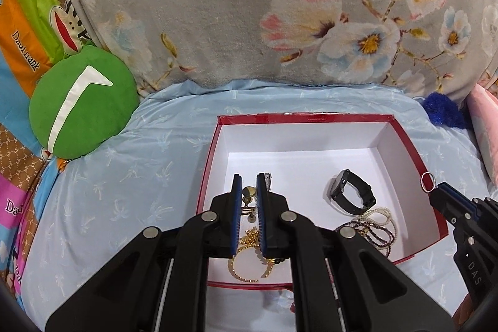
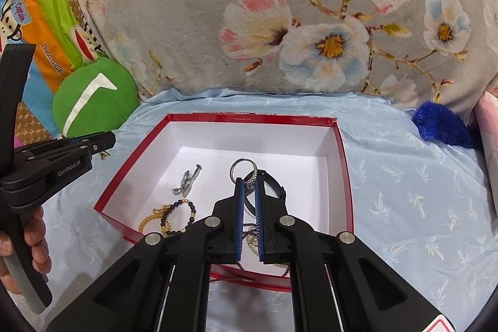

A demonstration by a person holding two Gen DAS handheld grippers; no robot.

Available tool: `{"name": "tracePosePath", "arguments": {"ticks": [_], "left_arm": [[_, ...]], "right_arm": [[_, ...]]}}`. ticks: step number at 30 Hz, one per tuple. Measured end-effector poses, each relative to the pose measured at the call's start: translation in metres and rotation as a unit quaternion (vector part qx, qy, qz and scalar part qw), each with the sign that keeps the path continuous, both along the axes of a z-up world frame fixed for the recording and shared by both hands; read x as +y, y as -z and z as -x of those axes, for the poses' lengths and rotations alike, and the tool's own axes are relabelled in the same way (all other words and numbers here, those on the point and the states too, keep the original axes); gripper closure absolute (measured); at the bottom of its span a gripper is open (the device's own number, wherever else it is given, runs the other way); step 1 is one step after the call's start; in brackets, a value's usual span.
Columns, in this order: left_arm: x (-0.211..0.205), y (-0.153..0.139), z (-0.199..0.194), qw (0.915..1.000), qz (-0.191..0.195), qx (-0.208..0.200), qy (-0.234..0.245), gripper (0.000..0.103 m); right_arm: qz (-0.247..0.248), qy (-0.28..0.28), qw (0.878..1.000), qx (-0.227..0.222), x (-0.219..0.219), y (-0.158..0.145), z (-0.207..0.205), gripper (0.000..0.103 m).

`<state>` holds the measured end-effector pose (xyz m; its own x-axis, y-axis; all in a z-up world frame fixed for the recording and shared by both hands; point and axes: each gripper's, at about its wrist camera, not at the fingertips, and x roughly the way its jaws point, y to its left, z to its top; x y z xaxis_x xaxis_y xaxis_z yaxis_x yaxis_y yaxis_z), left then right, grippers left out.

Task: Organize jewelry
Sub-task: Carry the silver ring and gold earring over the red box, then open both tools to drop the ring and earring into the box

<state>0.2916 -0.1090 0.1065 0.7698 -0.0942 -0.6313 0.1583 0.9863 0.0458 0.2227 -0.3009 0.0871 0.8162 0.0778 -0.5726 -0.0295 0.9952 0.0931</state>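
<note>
A red box point(image 1: 211, 151) with a white inside lies on the blue bedsheet; it also shows in the right wrist view point(image 2: 345, 176). Inside lie a black watch point(image 1: 351, 192), bead bracelets point(image 1: 379, 226), a gold chain and bangle point(image 1: 246, 257) and a silver clip point(image 2: 186, 181). My left gripper point(image 1: 249, 181) is shut on a small gold earring point(image 1: 248, 195) above the box's left part. My right gripper point(image 2: 248, 181) is shut on a silver ring point(image 2: 242, 170) above the watch point(image 2: 274, 185); that ring point(image 1: 427, 181) shows over the box's right rim.
A green round cushion point(image 1: 82, 105) lies at the left. A grey floral blanket point(image 1: 249, 5) rises behind the box. A blue fluffy item point(image 2: 442, 123) and a pink pillow point(image 1: 485, 126) lie at the right. A hand point(image 2: 18, 251) holds the left gripper's handle.
</note>
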Motion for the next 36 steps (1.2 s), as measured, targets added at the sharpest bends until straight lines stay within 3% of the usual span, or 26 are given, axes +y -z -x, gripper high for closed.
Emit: {"name": "tracePosePath", "arguments": {"ticks": [14, 36], "left_arm": [[-0.010, 0.018, -0.031, 0.9997, 0.002, 0.023, -0.003, 0.095], [-0.012, 0.037, -0.043, 0.9990, 0.002, 0.044, -0.011, 0.093]], "right_arm": [[0.006, -0.001, 1.000, 0.026, -0.003, 0.026, -0.033, 0.097], [0.000, 0.001, 0.999, 0.039, -0.004, 0.040, -0.043, 0.097]]}}
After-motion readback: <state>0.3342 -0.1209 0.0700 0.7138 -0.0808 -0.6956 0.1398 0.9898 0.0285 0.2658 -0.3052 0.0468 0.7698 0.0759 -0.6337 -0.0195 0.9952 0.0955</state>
